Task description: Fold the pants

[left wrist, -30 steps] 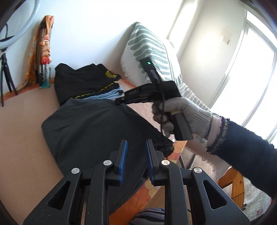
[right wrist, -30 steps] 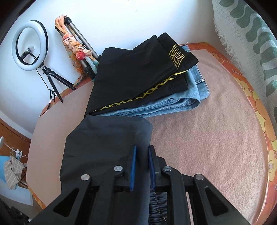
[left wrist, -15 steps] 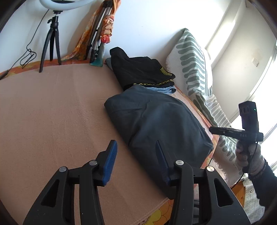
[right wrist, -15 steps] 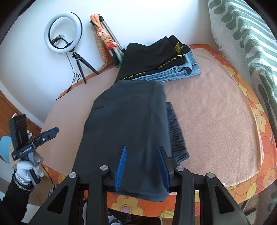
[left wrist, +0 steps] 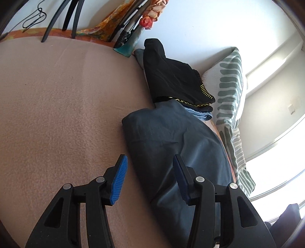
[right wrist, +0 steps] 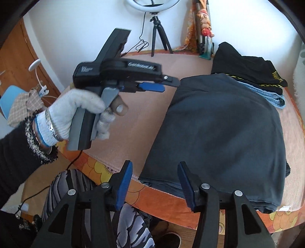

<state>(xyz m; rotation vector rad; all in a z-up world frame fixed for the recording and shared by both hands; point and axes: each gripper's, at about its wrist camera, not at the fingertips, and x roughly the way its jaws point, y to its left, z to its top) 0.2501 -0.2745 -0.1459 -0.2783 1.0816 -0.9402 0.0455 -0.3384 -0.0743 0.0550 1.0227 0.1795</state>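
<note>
Pants [right wrist: 219,133], dark grey, lie folded into a thick rectangle on the pink blanket [left wrist: 57,114], far end touching a stack of folded black and denim garments [left wrist: 181,85]. Left gripper [left wrist: 150,171] hovers parted, empty; right gripper [right wrist: 155,180] is opening, nothing clamped.

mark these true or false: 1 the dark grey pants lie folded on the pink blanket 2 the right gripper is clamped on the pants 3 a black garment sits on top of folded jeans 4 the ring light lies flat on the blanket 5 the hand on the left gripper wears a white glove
1. True: the dark grey pants lie folded on the pink blanket.
2. False: the right gripper has its jaws opening, with nothing pinched between them.
3. True: the black garment tops the folded jeans.
4. False: the ring light stands upright on its tripod.
5. True: a white glove covers the hand on the left gripper.
</note>
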